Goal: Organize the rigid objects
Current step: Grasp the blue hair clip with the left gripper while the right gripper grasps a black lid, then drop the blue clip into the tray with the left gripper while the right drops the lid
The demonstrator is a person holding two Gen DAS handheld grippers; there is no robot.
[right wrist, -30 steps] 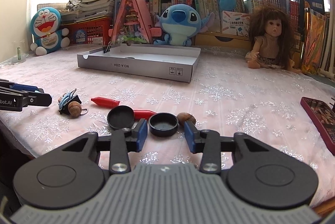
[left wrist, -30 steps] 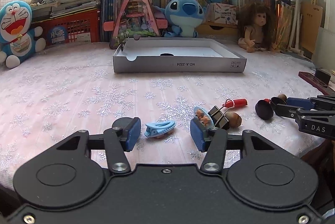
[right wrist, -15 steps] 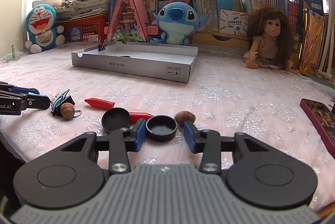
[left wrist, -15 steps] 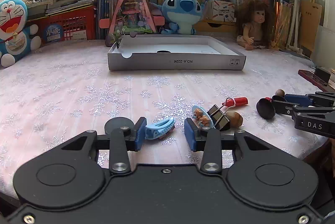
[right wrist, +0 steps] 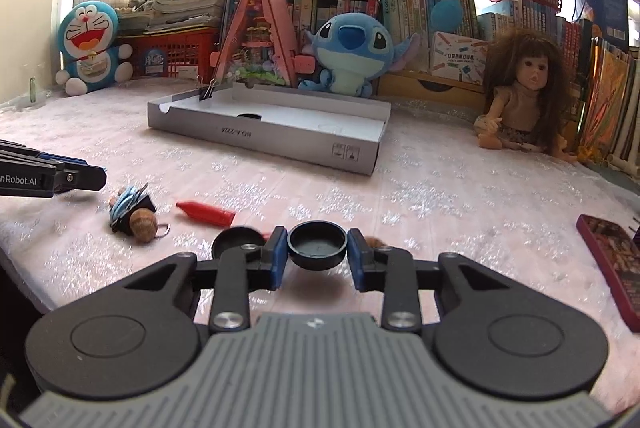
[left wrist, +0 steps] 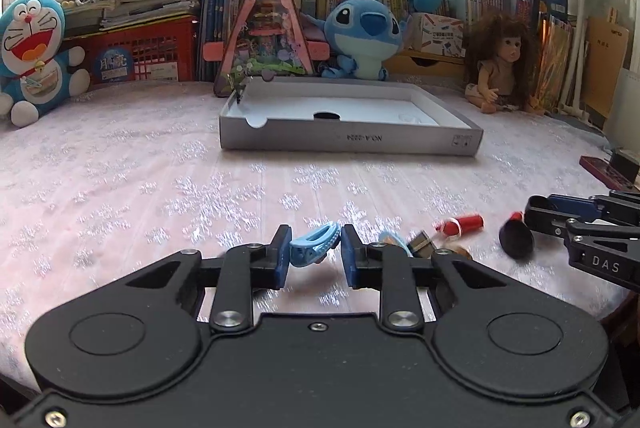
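From the left wrist view, my left tool (left wrist: 314, 253) was clamped on the light blue hair clip (left wrist: 315, 245), its blue pads pressing both ends, the clip raised a little off the pink snowflake cloth (left wrist: 120, 180) covering the desk. Only this view showed that clip. To the right, partly hidden behind my tool's finger, lay a cluster I could hardly sort out: a black binder clip (left wrist: 422, 244) and a small blue piece beside it. Further right lay a red crayon (left wrist: 460, 224), and my right tool (left wrist: 520, 244) came in from the edge holding something dark and round.

From the right wrist view, that round thing was plain: my right tool (right wrist: 318, 253) was closed on a black cap (right wrist: 318, 243), pads on both rims. A second black cap (right wrist: 236, 240) lay just left of it, half covered by the finger. The red crayon (right wrist: 206, 213) lay beyond, and the binder clip cluster (right wrist: 132, 214) sat near my left tool's tip (right wrist: 80, 177), which was cut off at the frame edge.

The grey shallow box (right wrist: 264, 132) stood open at mid-desk in both views, with a Stitch plush (right wrist: 348, 52), a doll (right wrist: 520, 100) and a Doraemon plush (right wrist: 90, 48) lining the cluttered bookshelves under bright windows.
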